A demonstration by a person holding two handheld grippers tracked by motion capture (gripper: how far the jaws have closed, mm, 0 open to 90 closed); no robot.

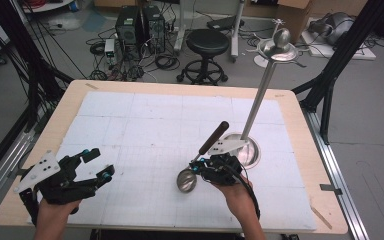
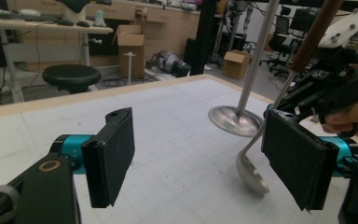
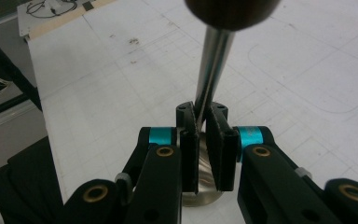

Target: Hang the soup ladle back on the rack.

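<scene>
- Left gripper parked near the counter's front-left corner, held low in the person's left hand, jaws spread wide apart with nothing between them, pointing toward the middle.
- Right gripper front and centre-right, gripped from below by the right hand, jaws clenched on the thin metal shaft of a ladle.
- Ladle: shiny steel bowl down low just over the white gridded mat, can't tell if touching; dark brown wooden-looking handle sticking up and away at a slant.
- From the right gripper view: flat black pads pinching the shaft from both sides, with teal collars behind them.
- Just behind the right gripper: a polished metal stand with a round dished base, a tall leaning rod, and a small dish on top carrying an egg-shaped metal knob.
- Mat matte white with faint grid lines, over a pale wooden top.
</scene>
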